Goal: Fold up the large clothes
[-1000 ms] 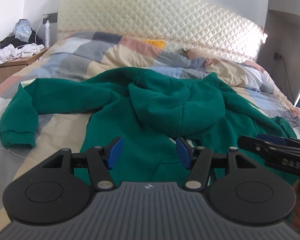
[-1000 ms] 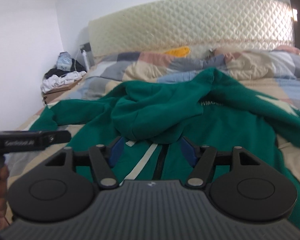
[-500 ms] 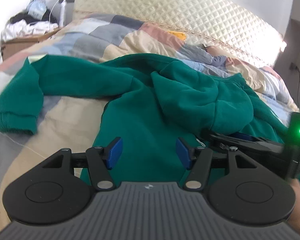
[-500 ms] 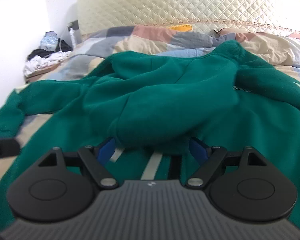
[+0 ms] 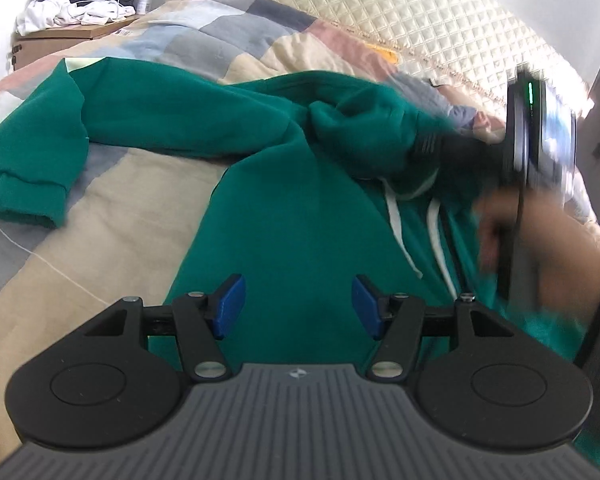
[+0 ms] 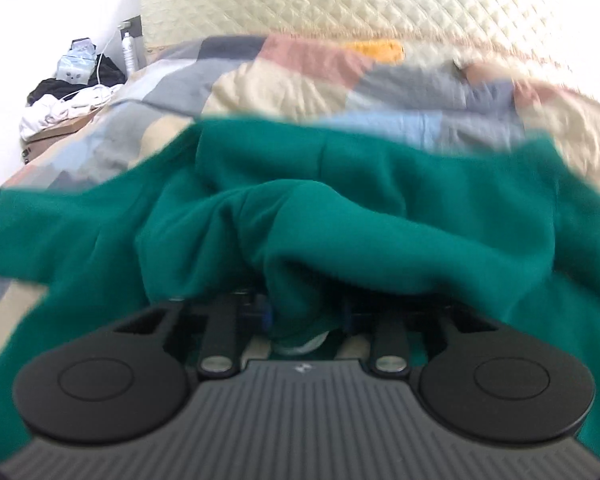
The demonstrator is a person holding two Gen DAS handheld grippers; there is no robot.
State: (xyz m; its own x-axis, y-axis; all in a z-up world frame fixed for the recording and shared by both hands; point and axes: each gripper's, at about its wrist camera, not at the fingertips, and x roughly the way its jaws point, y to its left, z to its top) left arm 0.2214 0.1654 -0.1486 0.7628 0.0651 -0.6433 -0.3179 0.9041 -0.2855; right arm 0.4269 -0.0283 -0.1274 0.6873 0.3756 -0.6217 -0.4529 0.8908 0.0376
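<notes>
The left gripper (image 5: 298,306) has a ribbed grey body with a small white logo, two black round discs at its sides, black linkage arms with silver screws, and blue pads (image 5: 230,306). The right gripper (image 6: 306,314) is built the same: grey ribbed body, black discs, silver screws, blue pads mostly hidden. From the left wrist it appears blurred, black, with a green light. The right hand (image 5: 540,248) shows what may be a dark sleeve.

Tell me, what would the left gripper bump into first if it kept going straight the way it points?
Probably the green hoodie. The left gripper has its jaws open and empty, aimed down at the hoodie's flat front on the bed. Nothing shows between them, though depth is hard to judge.
</notes>
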